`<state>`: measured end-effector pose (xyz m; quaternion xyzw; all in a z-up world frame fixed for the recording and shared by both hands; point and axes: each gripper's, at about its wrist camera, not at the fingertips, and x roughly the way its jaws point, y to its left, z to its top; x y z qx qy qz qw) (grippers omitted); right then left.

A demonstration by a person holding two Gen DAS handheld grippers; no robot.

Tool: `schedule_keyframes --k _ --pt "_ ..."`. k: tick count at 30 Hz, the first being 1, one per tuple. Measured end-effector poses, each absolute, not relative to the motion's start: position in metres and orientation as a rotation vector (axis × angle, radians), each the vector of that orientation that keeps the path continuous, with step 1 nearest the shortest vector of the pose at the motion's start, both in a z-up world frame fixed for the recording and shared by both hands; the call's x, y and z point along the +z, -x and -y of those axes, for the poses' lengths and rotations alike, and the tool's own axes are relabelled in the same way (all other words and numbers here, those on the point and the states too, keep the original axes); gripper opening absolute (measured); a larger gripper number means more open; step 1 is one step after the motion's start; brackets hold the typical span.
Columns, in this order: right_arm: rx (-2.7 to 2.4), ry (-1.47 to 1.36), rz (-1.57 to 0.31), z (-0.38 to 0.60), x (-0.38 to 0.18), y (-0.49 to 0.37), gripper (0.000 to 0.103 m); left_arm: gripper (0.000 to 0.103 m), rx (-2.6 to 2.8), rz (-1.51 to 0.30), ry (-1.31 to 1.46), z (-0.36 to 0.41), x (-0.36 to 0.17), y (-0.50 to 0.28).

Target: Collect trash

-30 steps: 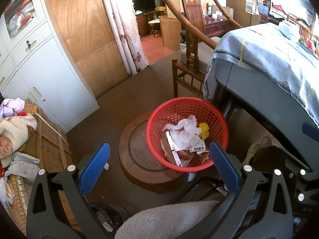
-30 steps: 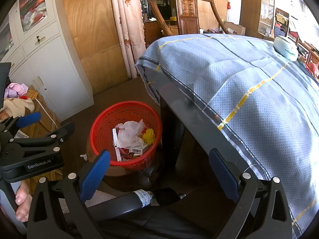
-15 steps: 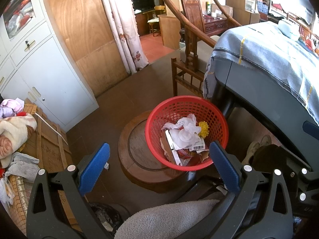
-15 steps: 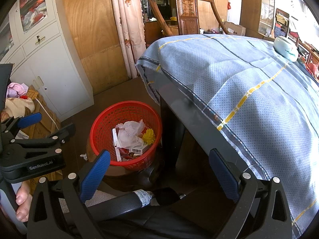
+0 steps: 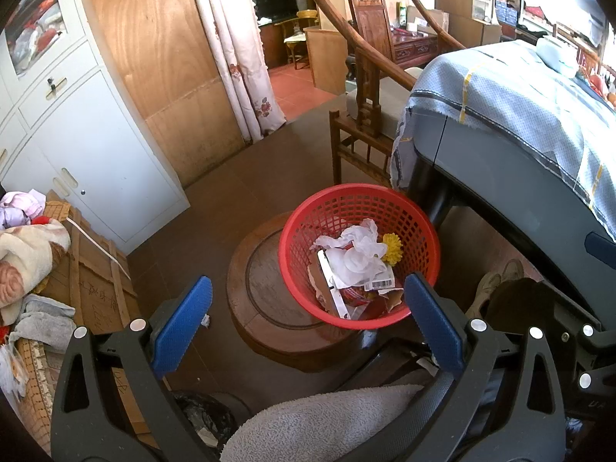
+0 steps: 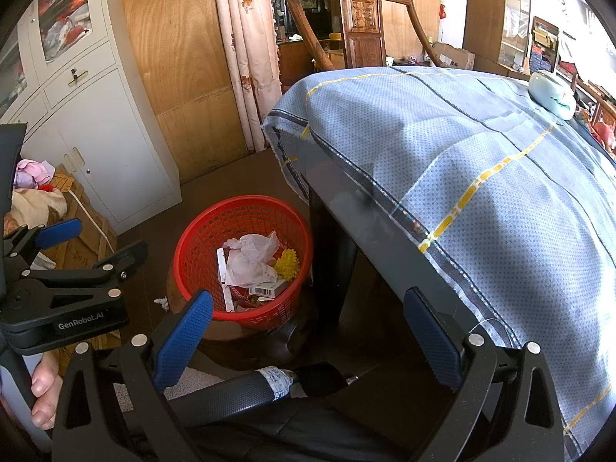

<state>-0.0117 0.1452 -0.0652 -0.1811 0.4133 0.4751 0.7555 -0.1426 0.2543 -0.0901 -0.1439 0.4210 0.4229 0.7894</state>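
Note:
A red mesh basket [image 5: 415,215] [image 6: 200,242] stands on a round wooden block on the floor, beside the table leg. It holds crumpled white paper [image 5: 358,254] [image 6: 250,258], a yellow flower [image 5: 392,248] [image 6: 287,262], a barcoded box and other scraps. My left gripper [image 5: 308,323] hangs open above and in front of the basket, nothing between its blue pads. My right gripper [image 6: 308,331] is open too, empty, held near the table edge. A small white scrap [image 6: 161,302] lies on the floor left of the block.
A table under a blue checked cloth [image 6: 462,161] fills the right, with a pale green object [image 6: 550,94] on its far end. A wooden chair [image 5: 369,88], white cabinets [image 5: 77,146], cardboard with piled cloth [image 5: 30,254] and a black chair arm [image 6: 231,389] lie around.
Both grippers have barely moved; the left wrist view has drifted very slightly. Both stay open and empty.

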Motion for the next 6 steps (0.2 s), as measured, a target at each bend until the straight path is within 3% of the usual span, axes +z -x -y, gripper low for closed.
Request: schedule_keyframes --k 6 --pt "1.037 0.394 -0.902 -0.1451 -0.0653 0.0113 0.097 0.096 0.922 -0.907 0.299 -0.249 -0.0932 0.144"
